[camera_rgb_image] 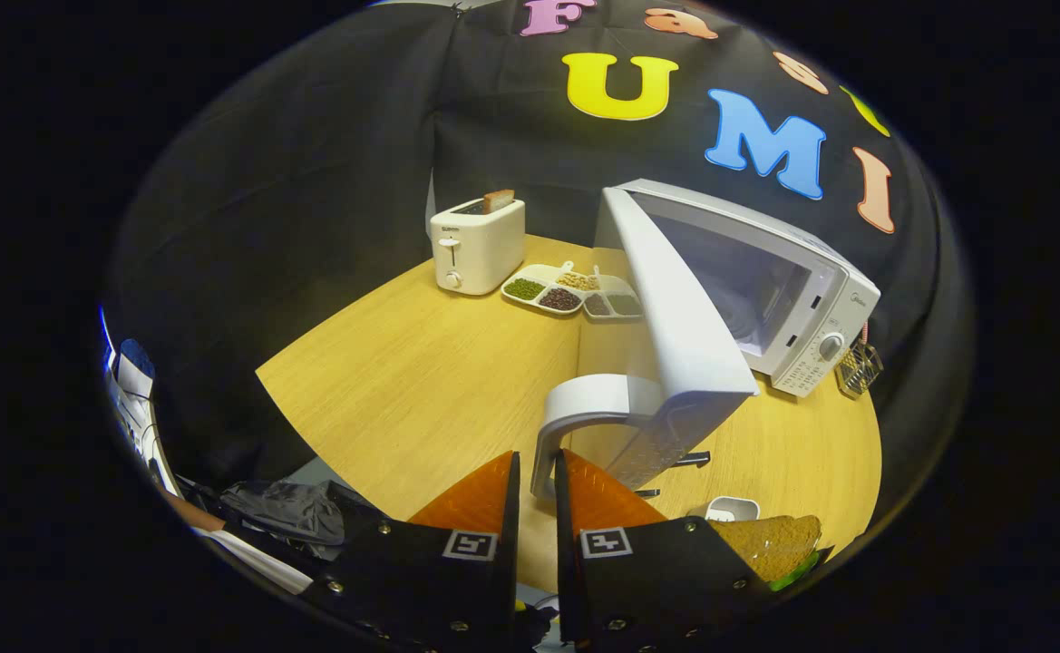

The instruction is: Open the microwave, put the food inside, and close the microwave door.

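door of the microwave stands swung wide toward you, so the first step looks done; your gripper has its fingers nearly together around the near end of the door's handle, with only a thin gap between them, and whether they truly pinch the handle or merely flank it you cannot tell from here. the food, a sandwich with a grainy brown top and a sliver of green at its edge, lies on the table just right of your fingers, not yet inside, so loading it and closing the door are what is left. the cavity looks pale and bare as far as it shows. the door is a smooth, glossy white slab with a perforated lower face, and the handle is a curved, matte plastic arch. the table is light wood grain with a seam running away from you. far left sits a boxy white toaster with a slice poking up, and beside it a divided tray of beans and grains. a small wire basket sits right of the microwave.
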Tool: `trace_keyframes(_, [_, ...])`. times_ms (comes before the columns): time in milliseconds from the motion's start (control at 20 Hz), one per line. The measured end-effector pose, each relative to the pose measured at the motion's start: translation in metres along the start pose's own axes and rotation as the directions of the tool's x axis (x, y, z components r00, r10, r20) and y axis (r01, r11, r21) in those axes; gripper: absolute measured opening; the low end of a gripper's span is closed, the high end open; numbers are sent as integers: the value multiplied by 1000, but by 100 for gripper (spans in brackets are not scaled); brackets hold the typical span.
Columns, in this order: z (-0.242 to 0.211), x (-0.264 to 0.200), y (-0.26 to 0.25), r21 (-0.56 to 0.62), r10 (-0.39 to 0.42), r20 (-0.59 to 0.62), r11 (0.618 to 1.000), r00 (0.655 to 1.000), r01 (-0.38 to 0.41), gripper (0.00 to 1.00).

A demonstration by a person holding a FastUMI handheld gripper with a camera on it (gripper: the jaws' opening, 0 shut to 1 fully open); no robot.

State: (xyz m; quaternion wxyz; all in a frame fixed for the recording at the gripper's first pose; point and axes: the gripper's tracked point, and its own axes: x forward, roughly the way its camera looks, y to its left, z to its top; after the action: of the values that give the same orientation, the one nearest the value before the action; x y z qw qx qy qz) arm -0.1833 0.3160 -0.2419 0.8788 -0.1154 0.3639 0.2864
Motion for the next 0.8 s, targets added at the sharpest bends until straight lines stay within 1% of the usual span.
trace_keyframes(200, [5,5,26,-33,36,8,999,999,-36,19])
trace_keyframes(500, [21,18,75,-68,172,33,983,985,-169,17])
trace_keyframes(650, [41,21,97,-115,241,76,966,968,-232,17])
trace_keyframes(750, [60,14,112,-117,308,121,948,944,-295,18])
trace_keyframes(800, [72,8,119,-115,347,149,936,926,-333,18])
